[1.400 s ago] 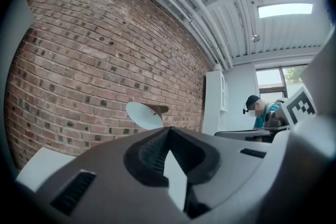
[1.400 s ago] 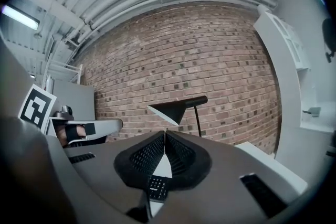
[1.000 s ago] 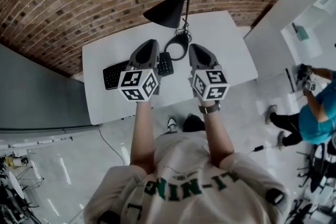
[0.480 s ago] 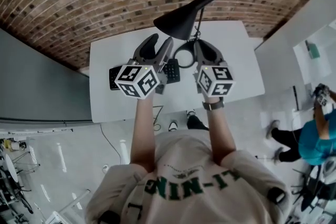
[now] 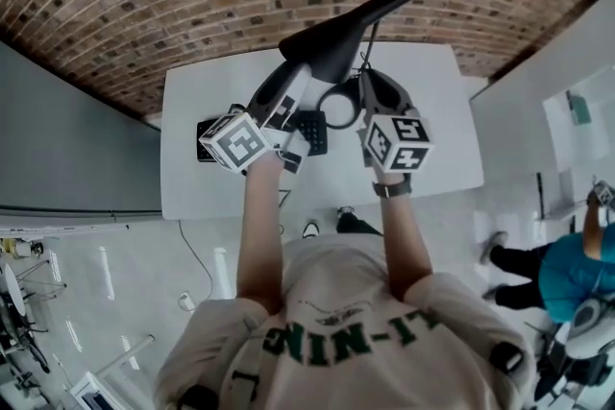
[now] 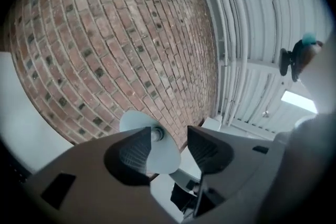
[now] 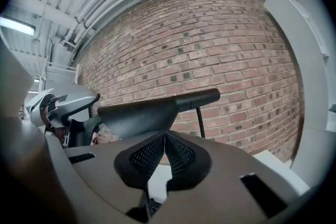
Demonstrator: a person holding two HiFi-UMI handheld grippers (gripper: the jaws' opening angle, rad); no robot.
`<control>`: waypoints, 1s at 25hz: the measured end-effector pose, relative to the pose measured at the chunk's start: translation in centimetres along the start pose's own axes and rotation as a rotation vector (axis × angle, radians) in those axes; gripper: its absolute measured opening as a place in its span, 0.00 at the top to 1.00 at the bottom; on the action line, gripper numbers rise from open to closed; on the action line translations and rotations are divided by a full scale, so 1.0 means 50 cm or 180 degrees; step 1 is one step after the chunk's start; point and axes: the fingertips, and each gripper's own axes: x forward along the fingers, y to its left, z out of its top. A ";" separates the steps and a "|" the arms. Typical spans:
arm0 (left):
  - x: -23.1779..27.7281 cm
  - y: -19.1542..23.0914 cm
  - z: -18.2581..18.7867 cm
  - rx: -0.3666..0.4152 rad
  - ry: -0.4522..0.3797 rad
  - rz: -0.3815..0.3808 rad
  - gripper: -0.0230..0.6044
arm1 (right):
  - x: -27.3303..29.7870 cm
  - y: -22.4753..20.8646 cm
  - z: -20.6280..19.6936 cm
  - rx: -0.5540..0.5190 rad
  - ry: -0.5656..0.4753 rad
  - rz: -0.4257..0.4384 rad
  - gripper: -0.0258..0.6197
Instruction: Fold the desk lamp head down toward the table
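The black lamp head (image 5: pixel 332 43) is raised above the white bench (image 5: pixel 192 187). The left gripper (image 6: pixel 169 136) has its fingers opening, with the lamp head's pale inside showing in the gap and neither pad pressing it. The right gripper (image 7: pixel 165 136) is just below the lamp head, fingers together on nothing.

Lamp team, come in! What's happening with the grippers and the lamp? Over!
Left gripper opening, lamp head in the gap, not gripped. Right gripper shut, empty, below the lamp head. Lamp head up, not folded. Keyboard on table near lamp.
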 end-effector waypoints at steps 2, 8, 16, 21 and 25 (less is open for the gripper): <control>0.004 0.002 0.004 -0.0068 -0.0016 0.0002 0.62 | 0.007 -0.011 0.004 -0.0025 -0.0007 -0.0015 0.95; 0.005 0.021 -0.005 -0.0330 -0.0058 0.0140 0.67 | 0.016 -0.034 0.008 -0.0034 -0.0029 -0.0062 0.95; 0.010 0.020 -0.022 -0.0434 -0.0020 0.0025 0.86 | 0.020 -0.038 0.010 -0.0027 -0.0064 -0.0037 0.95; 0.002 0.051 -0.055 -0.0509 0.0076 0.0199 0.87 | 0.019 -0.031 0.008 0.0023 -0.0076 0.0017 0.95; -0.001 0.075 -0.076 -0.0612 0.0126 0.0310 0.87 | 0.018 -0.033 0.006 0.0025 -0.0060 0.0013 0.95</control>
